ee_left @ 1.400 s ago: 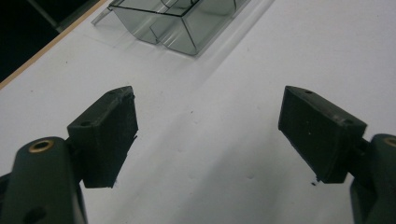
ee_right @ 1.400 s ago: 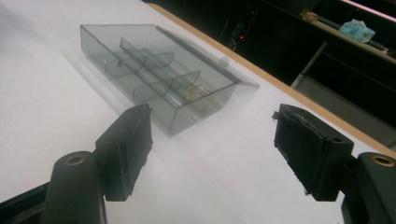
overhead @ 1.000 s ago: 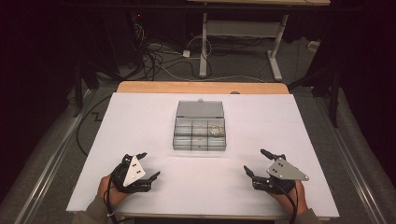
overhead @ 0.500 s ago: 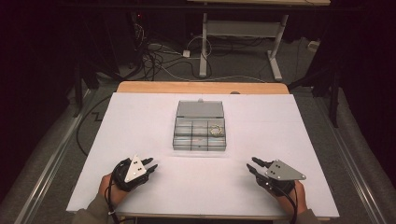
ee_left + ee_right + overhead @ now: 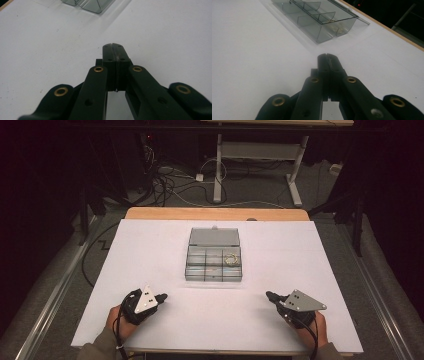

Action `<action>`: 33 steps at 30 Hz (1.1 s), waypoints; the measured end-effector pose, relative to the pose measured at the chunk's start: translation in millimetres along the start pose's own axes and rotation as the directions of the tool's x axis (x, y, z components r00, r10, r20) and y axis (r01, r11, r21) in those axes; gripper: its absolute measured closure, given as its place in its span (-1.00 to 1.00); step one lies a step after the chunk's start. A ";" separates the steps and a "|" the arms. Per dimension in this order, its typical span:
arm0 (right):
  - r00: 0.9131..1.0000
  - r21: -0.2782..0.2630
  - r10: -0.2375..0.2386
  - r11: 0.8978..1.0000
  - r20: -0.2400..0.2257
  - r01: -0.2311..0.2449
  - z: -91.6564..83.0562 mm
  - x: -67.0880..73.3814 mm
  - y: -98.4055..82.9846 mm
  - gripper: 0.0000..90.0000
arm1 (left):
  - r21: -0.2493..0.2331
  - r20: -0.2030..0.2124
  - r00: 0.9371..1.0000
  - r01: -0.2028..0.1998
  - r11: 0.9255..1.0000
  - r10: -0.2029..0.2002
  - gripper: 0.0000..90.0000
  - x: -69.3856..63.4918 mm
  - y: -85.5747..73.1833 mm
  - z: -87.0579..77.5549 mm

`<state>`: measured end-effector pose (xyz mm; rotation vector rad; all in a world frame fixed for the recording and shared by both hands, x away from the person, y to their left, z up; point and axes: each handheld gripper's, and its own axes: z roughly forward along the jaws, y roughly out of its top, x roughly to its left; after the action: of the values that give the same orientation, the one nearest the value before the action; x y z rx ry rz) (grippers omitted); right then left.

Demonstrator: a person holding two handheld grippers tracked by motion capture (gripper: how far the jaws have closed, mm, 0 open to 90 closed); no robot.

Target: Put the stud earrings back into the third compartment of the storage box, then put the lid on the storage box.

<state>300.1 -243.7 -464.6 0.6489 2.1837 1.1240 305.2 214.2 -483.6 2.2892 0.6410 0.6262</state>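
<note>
Left tongs (image 5: 162, 297): near left of the white surface (image 5: 150, 250), jaws just clenched together, nothing between. Clear compartment box (image 5: 214, 265): centre, lid open, a small ring-shaped item (image 5: 231, 258) in its right compartment. Right tongs (image 5: 270, 295): near right, jaws just clenched, nothing between.

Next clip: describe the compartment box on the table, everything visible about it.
The compartment box is clear, smoky-grey plastic, split by thin dividers into small cells in rows. Its hinged lid is open and lies back on the far side. One right-hand cell in the far row holds a small pale ring-shaped coil. The box sits flat near the middle of the white table sheet, with nothing else touching it.
</note>
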 end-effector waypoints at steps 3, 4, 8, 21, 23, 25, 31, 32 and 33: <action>1.000 -0.001 -0.005 1.000 -0.002 0.005 0.1 -0.1 0.2 1.00 | 0.001 -0.003 1.000 -0.005 1.000 0.005 0.92 0.0 0.4 -0.4; 1.000 -0.003 -0.008 1.000 0.000 0.008 0.1 -0.3 1.0 1.00 | 0.000 -0.004 1.000 -0.003 1.000 0.003 0.92 0.4 0.5 -0.5; 1.000 -0.007 -0.006 1.000 -0.003 0.006 2.9 -4.5 1.9 1.00 | 0.002 -0.006 1.000 0.015 1.000 -0.015 0.92 3.8 0.6 1.1; 0.999 0.023 0.040 0.999 0.019 -0.040 39.2 -53.8 17.5 1.00 | 0.007 -0.020 0.995 0.101 0.995 -0.101 0.92 50.9 23.8 24.4; 0.999 0.029 0.033 0.999 0.022 -0.034 48.2 -60.3 23.0 1.00 | 0.011 -0.026 0.995 0.097 0.995 -0.096 0.92 58.6 31.4 30.6; 0.999 0.051 0.034 0.998 0.026 -0.035 58.2 -65.7 29.0 1.00 | 0.019 -0.032 0.995 0.093 0.996 -0.092 0.92 66.0 39.4 37.1; 0.999 0.091 0.035 0.995 0.014 -0.036 85.9 -81.3 47.5 1.00 | 0.028 -0.029 0.994 0.103 0.994 -0.102 0.92 85.1 60.9 54.4; 0.999 0.098 0.039 0.994 0.013 -0.040 90.0 -83.8 50.4 1.00 | 0.027 -0.021 0.993 0.114 0.993 -0.113 0.92 89.0 63.8 57.6; 0.999 0.109 0.033 0.993 0.017 -0.035 94.3 -86.2 53.2 1.00 | 0.035 -0.024 0.993 0.114 0.993 -0.114 0.92 92.4 66.7 61.2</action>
<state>434.2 -220.2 -439.9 0.7417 2.2412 1.0187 429.7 196.4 -453.2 2.2636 0.7937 0.5902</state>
